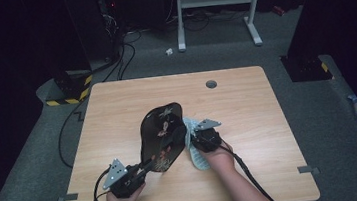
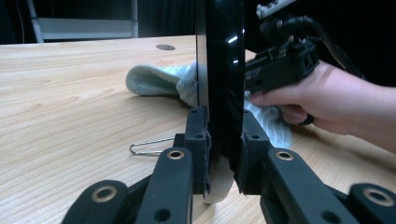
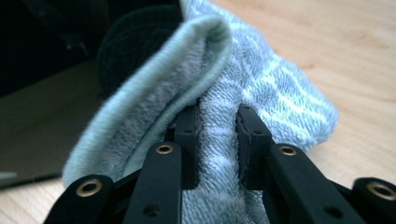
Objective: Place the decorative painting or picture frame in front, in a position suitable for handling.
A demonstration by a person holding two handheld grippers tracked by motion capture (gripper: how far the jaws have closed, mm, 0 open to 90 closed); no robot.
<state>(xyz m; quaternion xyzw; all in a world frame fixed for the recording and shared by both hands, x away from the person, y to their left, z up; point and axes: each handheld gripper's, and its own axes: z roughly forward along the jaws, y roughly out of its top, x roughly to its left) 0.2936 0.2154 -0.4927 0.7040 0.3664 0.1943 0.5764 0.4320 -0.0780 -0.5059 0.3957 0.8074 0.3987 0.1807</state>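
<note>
A glossy black plate painted with flowers stands tilted up on edge over the table's middle. My left gripper is shut on its near rim; in the left gripper view the plate rises edge-on between the black jaws of the left gripper. A pale green towel lies against the plate's right side. My right gripper is shut on that towel, with the towel bunched around the right gripper. The left gripper view shows the towel behind the plate.
The wooden table has a grey cable hole near its far edge. A wire clip lies on the wood beside the left jaws. Beyond the table stand a white frame, cables and a striped base.
</note>
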